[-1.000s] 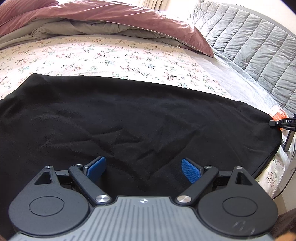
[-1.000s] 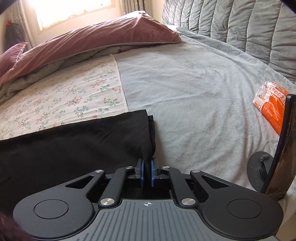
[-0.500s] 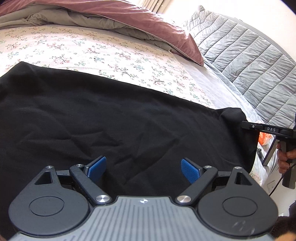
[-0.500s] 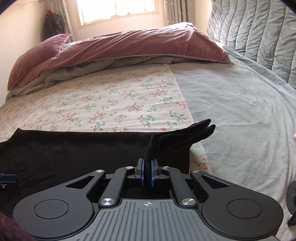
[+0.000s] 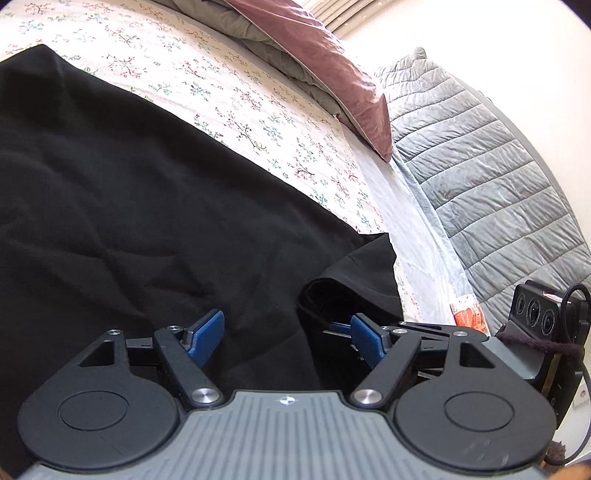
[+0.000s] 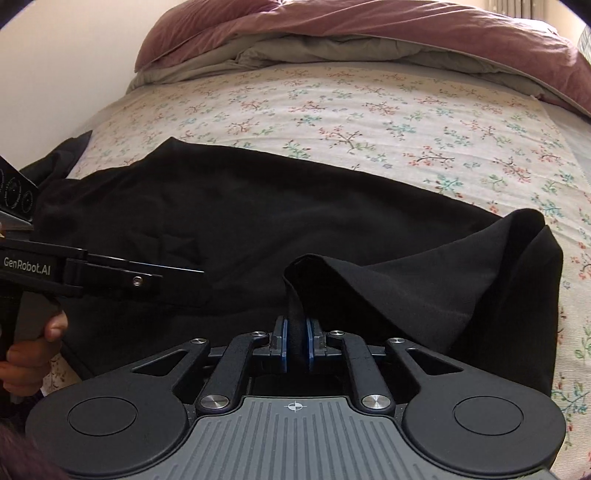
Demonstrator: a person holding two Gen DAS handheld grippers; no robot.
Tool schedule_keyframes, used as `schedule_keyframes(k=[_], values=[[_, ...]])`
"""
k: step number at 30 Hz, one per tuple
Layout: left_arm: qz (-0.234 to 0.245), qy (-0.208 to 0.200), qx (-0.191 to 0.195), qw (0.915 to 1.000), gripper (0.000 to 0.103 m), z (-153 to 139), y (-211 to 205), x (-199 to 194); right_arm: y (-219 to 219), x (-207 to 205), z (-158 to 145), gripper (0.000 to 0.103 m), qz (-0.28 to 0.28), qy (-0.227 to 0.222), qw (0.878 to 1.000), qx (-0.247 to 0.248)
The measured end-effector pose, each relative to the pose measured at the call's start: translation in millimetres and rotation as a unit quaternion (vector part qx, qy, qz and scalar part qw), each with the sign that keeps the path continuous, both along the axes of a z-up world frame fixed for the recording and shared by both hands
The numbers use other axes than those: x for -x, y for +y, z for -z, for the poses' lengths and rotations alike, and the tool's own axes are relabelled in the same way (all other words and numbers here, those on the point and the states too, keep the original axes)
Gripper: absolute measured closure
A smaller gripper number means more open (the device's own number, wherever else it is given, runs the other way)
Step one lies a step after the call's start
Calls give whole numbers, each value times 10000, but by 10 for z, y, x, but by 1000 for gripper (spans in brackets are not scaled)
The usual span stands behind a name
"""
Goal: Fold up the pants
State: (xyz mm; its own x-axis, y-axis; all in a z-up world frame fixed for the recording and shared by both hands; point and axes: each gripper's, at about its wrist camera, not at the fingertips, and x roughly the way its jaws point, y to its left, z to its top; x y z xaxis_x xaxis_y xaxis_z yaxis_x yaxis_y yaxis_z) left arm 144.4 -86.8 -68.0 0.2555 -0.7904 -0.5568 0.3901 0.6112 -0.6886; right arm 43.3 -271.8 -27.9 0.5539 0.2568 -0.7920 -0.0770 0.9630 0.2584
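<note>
Lying spread across the bed's floral sheet (image 6: 369,122): black pants (image 6: 221,206), one end lifted and doubled back over the rest. Right gripper (image 6: 294,341): clenched on a bunched fold of that lifted end. Left gripper (image 5: 288,338): jaws spread wide, released, hovering just above the pants fabric. Mauve duvet (image 6: 369,22): heaped at the far side of the bed.

Both wrist views look low and close across the same black pants (image 5: 147,206).

You have one pair of black pants (image 6: 258,206), two grippers, one floral sheet (image 6: 332,107), one mauve duvet (image 6: 369,22) and one orange packet (image 5: 466,316).
</note>
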Motion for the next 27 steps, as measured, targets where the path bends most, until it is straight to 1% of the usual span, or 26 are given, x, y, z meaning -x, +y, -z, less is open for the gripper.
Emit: schedule_keyframes(k=[1,2,3,4,5,6,8,9,11,13,16,19,21,23,25,27], values=[[-20,55,65,10000,16,13,3,-13,-23,-2,-20,82,-6,19,9999,-143],[-32,91,109,9999,16,19,-1,-17,-58,11,-54,73,11,7,9996,-292],[-37,125,158,9998,16,19,-7,-18,-95,29,-87,68,46,-21,9992,-396],[-32,135,175,9998,16,15,-13,-18,-147,56,-134,57,100,-75,9987,-502],[-35,132,206,9997,17,5,-20,-15,-202,96,-204,52,166,-146,9979,-614],[0,151,223,9996,17,-3,-31,-16,-261,127,-251,51,230,-194,9972,-682],[79,163,220,9996,17,-12,-74,-13,-397,192,-328,47,426,-313,9951,-832],[130,155,212,9996,17,-18,-104,-2,-508,232,-359,46,612,-346,9931,-940],[259,119,164,9995,17,-13,-177,20,-701,283,-363,40,1012,-356,9881,-1104],[356,64,110,9993,17,-9,-272,42,-869,298,-304,39,1380,-252,9830,-1188],[445,-35,77,9990,17,-8,-375,66,-1106,296,-175,39,2043,37,9714,-1210],[464,3,164,9988,17,3,-445,56,-1265,350,-70,39,2394,230,9634,-1186],[487,34,220,9986,18,18,-455,32,-1294,367,-22,38,2373,352,9627,-1256],[523,56,261,9983,18,37,-475,19,-1256,310,66,38,2169,503,9629,-1524],[542,85,287,9981,19,54,-485,8,-1220,215,126,38,2089,521,9614,-1713],[533,133,344,9979,21,68,-472,-3,-1193,90,150,38,2077,449,9597,-1842]])
